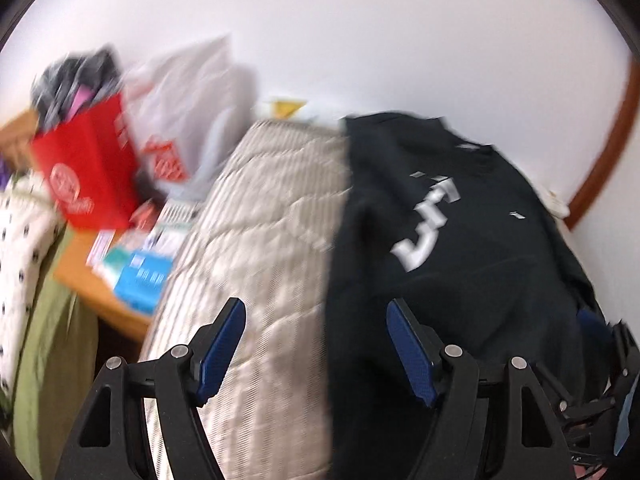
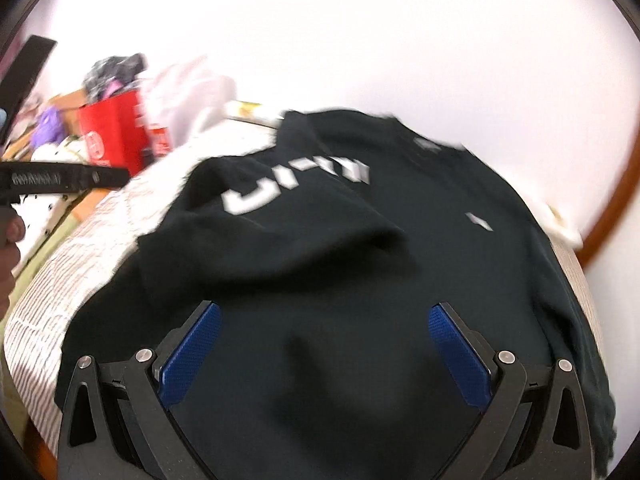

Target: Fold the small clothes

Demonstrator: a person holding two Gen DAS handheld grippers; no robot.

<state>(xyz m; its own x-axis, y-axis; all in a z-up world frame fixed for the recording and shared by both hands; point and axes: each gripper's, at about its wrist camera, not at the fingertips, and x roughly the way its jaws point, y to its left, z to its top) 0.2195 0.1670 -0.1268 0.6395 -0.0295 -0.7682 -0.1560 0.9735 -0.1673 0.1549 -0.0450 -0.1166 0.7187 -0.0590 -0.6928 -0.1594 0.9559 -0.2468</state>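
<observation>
Shirt [image 2: 360, 280], black, is spread on the mattress [image 1: 260, 240], one side already folded inward. Left gripper [image 1: 316, 344] and right gripper [image 2: 324, 352] are held apart, empty. A fresh hem grip is judged next.

A plain white wall [image 1: 360, 40] fills the view ahead, a curved brown wooden rail [image 1: 604, 148] crossing it far right. Below lies a quilted beige striped mattress [image 1: 260, 240]; left of it stands a low orange-brown wooden table [image 1: 92, 280].
</observation>
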